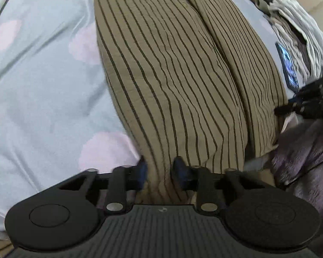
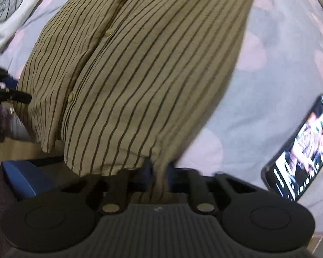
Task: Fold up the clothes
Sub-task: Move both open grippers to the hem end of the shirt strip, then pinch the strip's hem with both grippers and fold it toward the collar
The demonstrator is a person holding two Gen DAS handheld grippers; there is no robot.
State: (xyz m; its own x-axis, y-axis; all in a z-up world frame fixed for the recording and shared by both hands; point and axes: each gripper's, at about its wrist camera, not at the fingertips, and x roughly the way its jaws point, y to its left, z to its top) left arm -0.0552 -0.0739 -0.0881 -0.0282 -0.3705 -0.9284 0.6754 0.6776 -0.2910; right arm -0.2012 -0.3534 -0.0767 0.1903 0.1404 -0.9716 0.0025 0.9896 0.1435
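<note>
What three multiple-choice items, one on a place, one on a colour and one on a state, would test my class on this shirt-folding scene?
1. Where does the phone lie?
A. On the spotted bedsheet beside the shirt
B. On top of the shirt
C. Between gripper fingers

2. What colour is the striped shirt?
A. White with red stripes
B. Olive-tan with dark stripes
C. Plain blue

3. What state is the right gripper in?
A. Wide open above the sheet
B. Shut on the phone
C. Shut on the shirt's hem

Answers:
1 A: the lit screen rests on the bare sheet, clear of the cloth.
2 B: dark lines run down tan fabric with buttons.
3 C: a pinch of striped cloth sits between its blue pads; the left gripper grips the hem likewise.
</note>
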